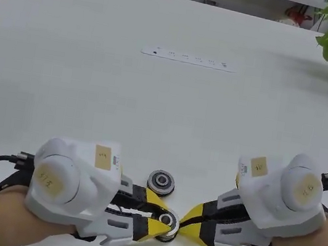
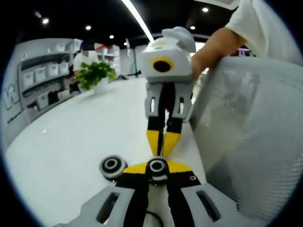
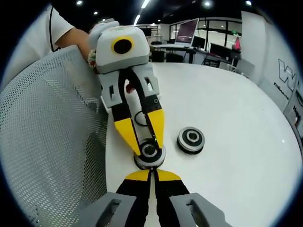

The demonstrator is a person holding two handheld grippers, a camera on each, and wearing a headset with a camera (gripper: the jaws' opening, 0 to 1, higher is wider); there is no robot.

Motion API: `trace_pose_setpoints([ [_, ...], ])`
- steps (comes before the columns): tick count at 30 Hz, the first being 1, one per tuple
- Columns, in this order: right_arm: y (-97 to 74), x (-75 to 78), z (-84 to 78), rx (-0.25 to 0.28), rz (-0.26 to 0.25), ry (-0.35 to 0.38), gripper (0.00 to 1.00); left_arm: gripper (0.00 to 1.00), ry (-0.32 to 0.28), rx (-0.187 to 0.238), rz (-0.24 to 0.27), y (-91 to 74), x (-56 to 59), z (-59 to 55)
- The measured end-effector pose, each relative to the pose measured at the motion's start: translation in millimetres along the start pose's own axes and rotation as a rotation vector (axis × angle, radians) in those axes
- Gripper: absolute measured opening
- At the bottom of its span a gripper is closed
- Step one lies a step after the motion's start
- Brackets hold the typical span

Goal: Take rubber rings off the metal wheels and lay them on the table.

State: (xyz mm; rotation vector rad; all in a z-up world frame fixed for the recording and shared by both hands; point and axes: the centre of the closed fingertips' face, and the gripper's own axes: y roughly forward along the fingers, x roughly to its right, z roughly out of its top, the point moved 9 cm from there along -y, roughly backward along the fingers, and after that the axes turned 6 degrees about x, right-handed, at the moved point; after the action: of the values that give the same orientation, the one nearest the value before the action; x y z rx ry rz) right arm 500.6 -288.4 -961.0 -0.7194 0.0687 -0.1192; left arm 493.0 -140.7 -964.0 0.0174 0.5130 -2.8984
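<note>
Judging by looks, the wheel (image 1: 168,223) is small, dense, stiff metal, while its black rubber ring (image 3: 138,160) should be soft and stretchy, so the ring's outer lip is the place to nip and peel. In the head view the wheel sits at six o'clock, clamped between the jaws of the left gripper (image 1: 159,214), which reaches in from eight o'clock. The right gripper (image 1: 189,218) comes from four o'clock, jaws pressed together against the rim; whether they catch rubber I cannot tell. A second wheel (image 1: 161,182) lies on the table (image 1: 154,109), just toward eleven o'clock.
</note>
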Motion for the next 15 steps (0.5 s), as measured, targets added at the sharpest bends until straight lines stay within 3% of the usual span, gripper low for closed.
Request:
trace_pose_setpoints([
  [4,-1.8,3.1,-1.2,-0.014,-0.017,0.007,0.0,0.14,0.0,0.0,0.0,0.1,0.0,-0.1],
  [6,-2.0,3.3,-0.4,0.008,-0.002,0.056,0.0,0.14,0.0,0.0,0.0,0.1,0.0,-0.1],
  [10,-2.1,1.2,0.2,0.021,0.018,0.077,0.0,0.14,0.0,0.002,0.0,0.2,-0.1,-0.3],
  [12,-1.8,0.2,0.1,0.034,0.027,0.123,0.09,0.14,0.0,0.002,0.0,0.2,-0.1,-0.4],
  [14,-1.3,0.0,-0.8,0.031,0.024,0.127,0.22,0.14,0.0,0.003,0.0,0.3,0.0,-0.4],
  [15,-1.0,-0.4,-0.8,0.037,0.023,0.115,0.22,0.14,0.0,0.003,0.0,0.3,0.0,-0.4],
])
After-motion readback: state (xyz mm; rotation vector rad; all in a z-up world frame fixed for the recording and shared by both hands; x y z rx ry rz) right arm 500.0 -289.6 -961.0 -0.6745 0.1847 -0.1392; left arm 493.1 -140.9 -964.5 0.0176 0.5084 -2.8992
